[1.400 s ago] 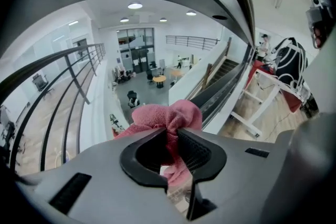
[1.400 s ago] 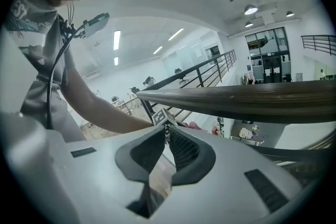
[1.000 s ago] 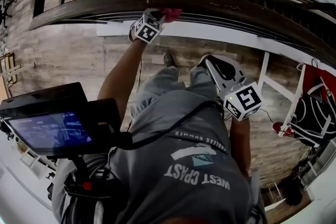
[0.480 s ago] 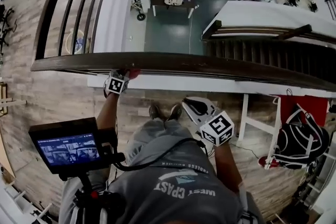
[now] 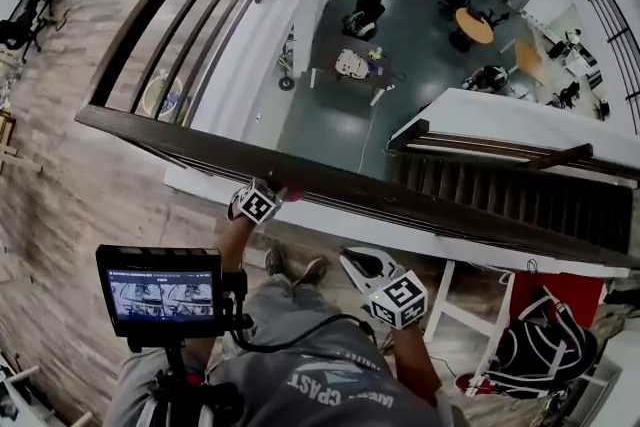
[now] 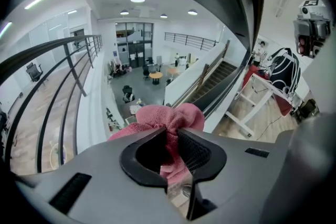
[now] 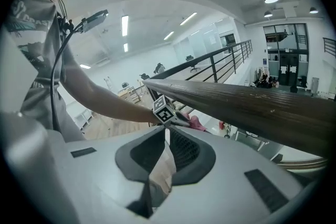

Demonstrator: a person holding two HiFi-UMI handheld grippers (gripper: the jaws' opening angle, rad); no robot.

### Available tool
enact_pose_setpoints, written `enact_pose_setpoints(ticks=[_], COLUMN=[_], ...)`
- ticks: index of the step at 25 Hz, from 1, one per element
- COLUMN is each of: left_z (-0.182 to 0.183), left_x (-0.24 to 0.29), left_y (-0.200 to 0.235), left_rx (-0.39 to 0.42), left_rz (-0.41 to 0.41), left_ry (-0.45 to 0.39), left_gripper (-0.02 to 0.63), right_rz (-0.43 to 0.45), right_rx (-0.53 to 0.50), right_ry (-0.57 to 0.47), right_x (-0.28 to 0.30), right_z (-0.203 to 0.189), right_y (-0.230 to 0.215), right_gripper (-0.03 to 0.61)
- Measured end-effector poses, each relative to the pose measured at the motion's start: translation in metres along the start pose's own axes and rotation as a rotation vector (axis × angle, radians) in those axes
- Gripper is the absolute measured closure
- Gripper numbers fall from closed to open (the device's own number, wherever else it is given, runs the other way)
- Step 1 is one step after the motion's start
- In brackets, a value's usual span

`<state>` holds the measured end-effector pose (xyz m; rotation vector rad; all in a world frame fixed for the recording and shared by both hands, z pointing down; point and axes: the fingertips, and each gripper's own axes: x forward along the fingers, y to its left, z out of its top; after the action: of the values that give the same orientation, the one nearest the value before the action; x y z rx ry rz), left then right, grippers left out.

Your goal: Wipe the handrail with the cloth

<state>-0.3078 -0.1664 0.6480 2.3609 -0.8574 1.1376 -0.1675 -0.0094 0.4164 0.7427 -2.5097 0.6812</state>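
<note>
The dark wooden handrail (image 5: 420, 197) runs across the head view from left to right over an open atrium. My left gripper (image 5: 276, 196) is up against its near side, shut on a bunched pink-red cloth (image 5: 287, 193). In the left gripper view the cloth (image 6: 169, 119) bulges out past the left gripper's (image 6: 171, 132) tips, with the handrail (image 6: 239, 5) looming dark at the upper right. My right gripper (image 5: 352, 261) hangs lower, near the person's waist and apart from the rail. In its own view the right gripper (image 7: 167, 131) is shut on nothing, facing the handrail (image 7: 252, 107) and the cloth (image 7: 197, 124).
A black monitor (image 5: 160, 295) on a rig sits at the lower left. A black and red backpack (image 5: 545, 347) and a white frame (image 5: 470, 307) stand at the right. Beyond the rail are a staircase (image 5: 500, 187), a lower floor with furniture (image 5: 360, 65) and a metal balustrade (image 5: 200, 15).
The head view has swung outward and now shows much more of the floor below. The left gripper stays at the rail with the cloth, shifted a little along it. The right gripper stays low.
</note>
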Motion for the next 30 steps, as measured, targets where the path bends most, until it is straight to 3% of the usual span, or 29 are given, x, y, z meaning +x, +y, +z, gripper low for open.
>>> enact_pose_setpoints(ticks=[3,6,11,16,17,20,24,30], left_z=[-0.008,-0.014,-0.059,-0.12,-0.135,-0.156,-0.119,-0.082], left_x=[0.009,-0.005,-0.038,-0.061,-0.067,-0.091,-0.105,-0.079], left_y=[-0.007,0.031,0.074,0.114,0.124,0.157,0.195,0.155], left_rx=[-0.005,0.013,-0.067,-0.132,-0.166,-0.276,-0.209,-0.154], left_rz=[-0.009,0.053,0.167,0.268,0.281,0.248,0.19,0.103], left_ry=[-0.008,-0.025,0.008,0.199,0.203,0.036,-0.144,-0.145], left_gripper=[0.549,0.549,0.549,0.549,0.549,0.549,0.549,0.55], right_rz=[0.008,-0.004,-0.048,-0.023,-0.007,0.022,0.019,0.054], right_rx=[-0.013,-0.019,-0.002,-0.029,-0.03,-0.021,-0.006,0.001], right_ry=[0.004,0.002,0.005,-0.009,-0.01,0.026,0.048,0.054], right_x=[0.001,0.01,-0.004,0.001,0.01,0.061,0.126,0.14], right_z=[-0.01,-0.005,-0.018,-0.015,-0.012,-0.002,0.02,0.01], right_y=[-0.001,-0.006,-0.019,-0.011,-0.001,0.035,0.059,0.083], right_gripper=[0.559,0.558,0.558,0.558,0.559,0.558,0.559,0.558])
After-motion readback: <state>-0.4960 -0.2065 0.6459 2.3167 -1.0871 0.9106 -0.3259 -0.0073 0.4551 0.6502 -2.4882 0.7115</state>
